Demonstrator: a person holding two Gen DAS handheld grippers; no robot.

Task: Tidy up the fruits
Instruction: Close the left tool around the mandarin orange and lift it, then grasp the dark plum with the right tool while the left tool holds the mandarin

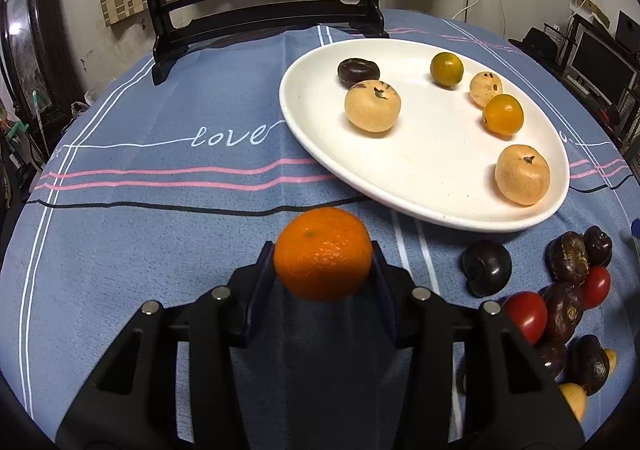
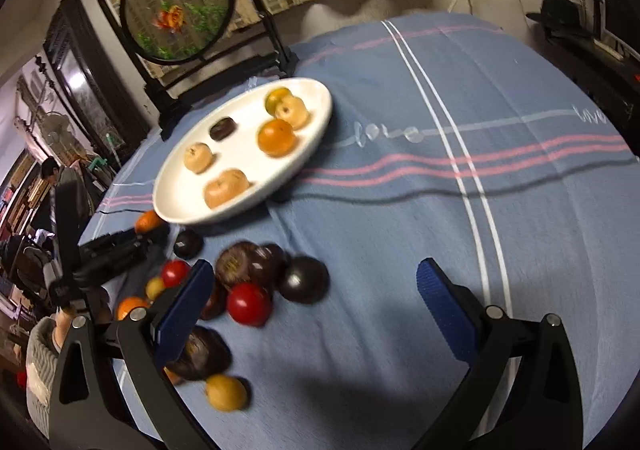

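I am clamping my left gripper on a round orange tangerine; my right gripper is gaping apart above loose fruit.

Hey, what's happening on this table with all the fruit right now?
Someone is sorting fruit with handheld tongs. The left tongs are shut on an orange mandarin, just short of the white plate, which already holds six fruits. The right tongs are open above the loose pile of dark fruits and red tomatoes on the blue tablecloth.
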